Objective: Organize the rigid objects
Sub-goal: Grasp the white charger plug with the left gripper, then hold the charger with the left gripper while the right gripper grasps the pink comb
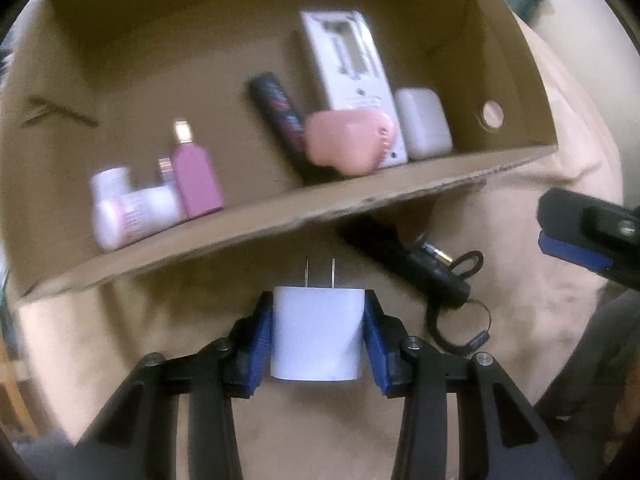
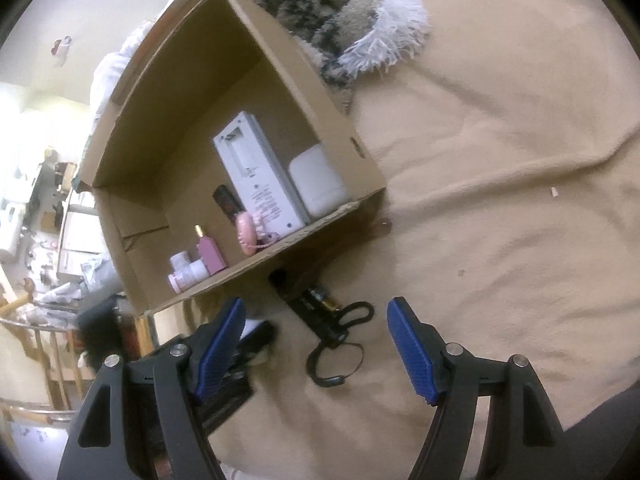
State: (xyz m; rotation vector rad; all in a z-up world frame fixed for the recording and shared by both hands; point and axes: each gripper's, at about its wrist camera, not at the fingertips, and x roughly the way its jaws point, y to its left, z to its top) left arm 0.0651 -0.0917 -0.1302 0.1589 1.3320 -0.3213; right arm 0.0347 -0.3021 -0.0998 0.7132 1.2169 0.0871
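Observation:
My left gripper (image 1: pixel 319 299) is shut on a white wall charger (image 1: pixel 318 340), its blue pads pressed on both sides and its two prongs pointing towards the cardboard box (image 1: pixel 280 208). The charger sits low over the beige blanket, just in front of the box's near wall. A black flashlight (image 1: pixel 404 260) with a cord loop lies on the blanket to the right. In the right wrist view my right gripper (image 2: pixel 316 308) stands open and holds nothing, with the flashlight (image 2: pixel 316 320) ahead of it. One of its fingers (image 1: pixel 580 236) shows at the right edge of the left wrist view.
The box (image 2: pixel 280 246) holds a white flat device (image 1: pixel 348 80), a pink heart-shaped item (image 1: pixel 348 144), a white case (image 1: pixel 422 124), a dark tube (image 1: pixel 280 112), a pink bottle (image 1: pixel 196 176) and white pill bottles (image 1: pixel 132 208). A shaggy throw (image 2: pixel 332 12) lies behind it on the blanket (image 2: pixel 500 200).

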